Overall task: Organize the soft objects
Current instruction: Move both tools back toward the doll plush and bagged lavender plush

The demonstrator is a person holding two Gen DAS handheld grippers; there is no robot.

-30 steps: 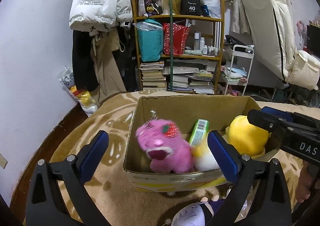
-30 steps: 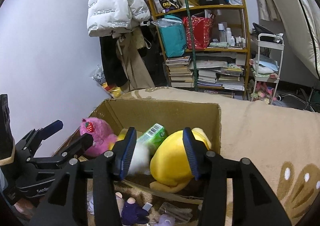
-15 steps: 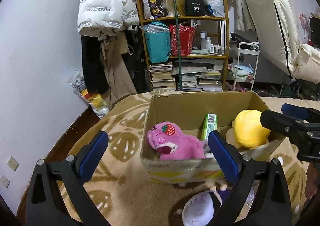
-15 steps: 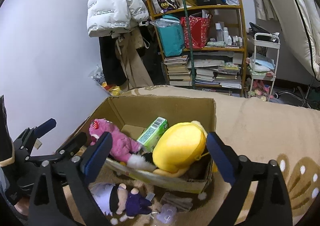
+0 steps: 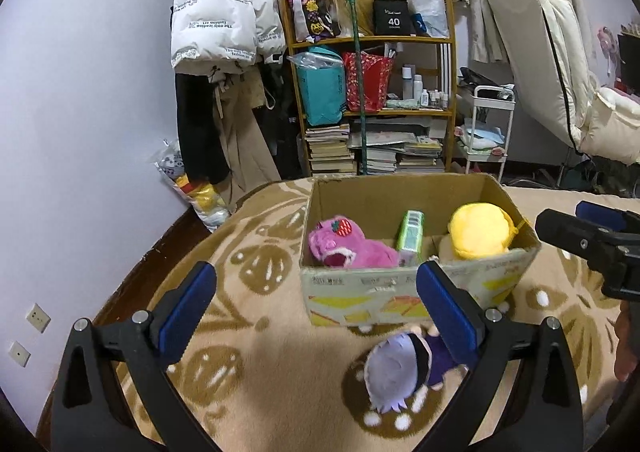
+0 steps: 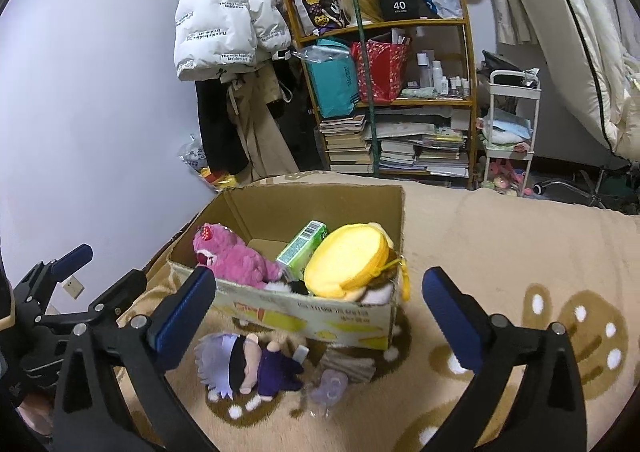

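A cardboard box (image 5: 400, 294) (image 6: 320, 316) stands on a beige patterned blanket. In it lie a pink plush bear (image 5: 344, 248) (image 6: 236, 258), a green carton (image 5: 410, 236) (image 6: 304, 248) and a yellow plush (image 5: 480, 230) (image 6: 348, 260). A doll with lilac hair and purple clothes (image 5: 400, 368) (image 6: 244, 366) lies on the blanket in front of the box. My left gripper (image 5: 316, 310) is open and empty, above the blanket before the box. My right gripper (image 6: 320, 312) is open and empty, also in front of the box; its tip shows in the left wrist view (image 5: 588, 232).
A small clear lilac item (image 6: 328, 390) and a brownish cloth (image 6: 348, 366) lie by the doll. Behind the bed stand a wooden shelf with books and bags (image 5: 372, 100), hanging coats (image 5: 224, 52), a white cart (image 5: 488, 124) and a purple wall at left.
Both grippers have pulled back from the box. The right gripper opened and let go of the yellow plush, which now rests in the box. The doll has come into fuller view.
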